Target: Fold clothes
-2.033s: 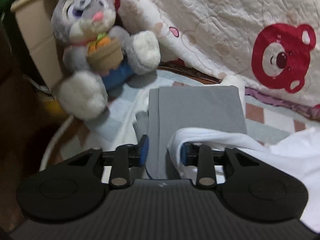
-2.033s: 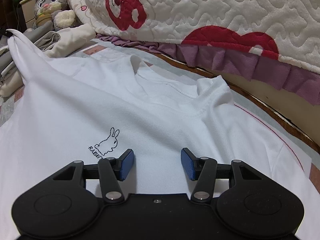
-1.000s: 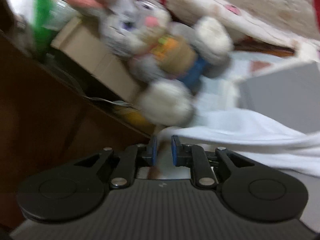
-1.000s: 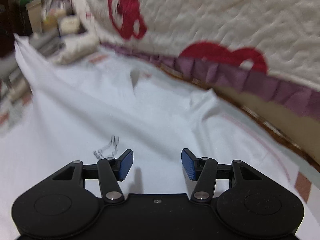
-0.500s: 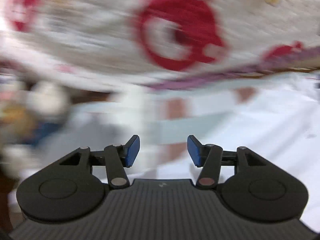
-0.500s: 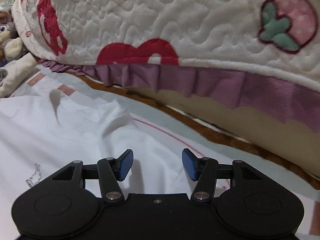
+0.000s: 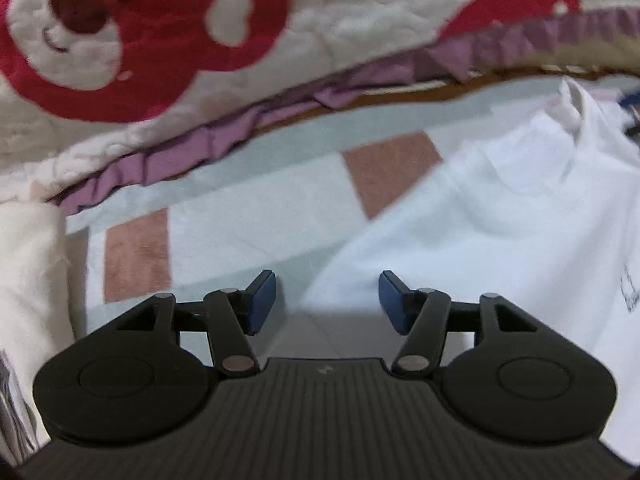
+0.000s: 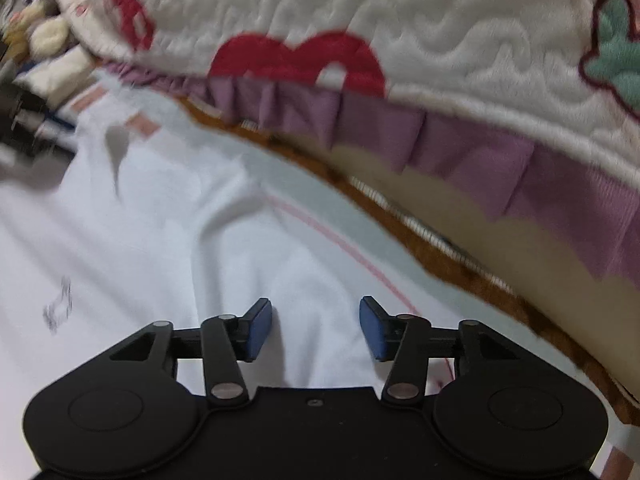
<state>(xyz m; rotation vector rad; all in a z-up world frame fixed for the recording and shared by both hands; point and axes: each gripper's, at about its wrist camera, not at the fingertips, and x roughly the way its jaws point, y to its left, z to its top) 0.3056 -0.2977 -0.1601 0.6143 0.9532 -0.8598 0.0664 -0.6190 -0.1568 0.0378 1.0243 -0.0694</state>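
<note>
Left wrist view showed the left claw (image 7: pixel 327 300) spread wide and empty, hovering low over the checked mat (image 7: pixel 256 216). The white T-shirt (image 7: pixel 500 220) lay spread flat across the right half of that frame, its near left edge running diagonally from centre-bottom toward the upper right, its collar (image 7: pixel 568 152) at upper right. In the right wrist view the right claw (image 8: pixel 315 328) was likewise spread and gripping nothing, poised just above the shirt's cloth, which filled the lower left and centre of the frame.

The shirt looked like thin, limp knit: light, soft, and likely to sag and wrinkle wherever it was not supported. It seemed neither slippery nor fragile. I judged the best holds to be a pinch right at an edge, at the shoulder seam or hem, one claw at each end so the fold line stayed straight. The left claw was already close to the shirt's free edge; the right one sat over a shallow ridge of fabric near the shirt's far side.

Room was limited toward the top of both frames, where the quilted blanket (image 8: pixel 440 40) with its purple frill (image 8: pixel 400 136) overhung the mat. A cream cloth bundle (image 7: pixel 28 280) crowded the left edge of the left view. Open mat lay between that bundle and the shirt.
</note>
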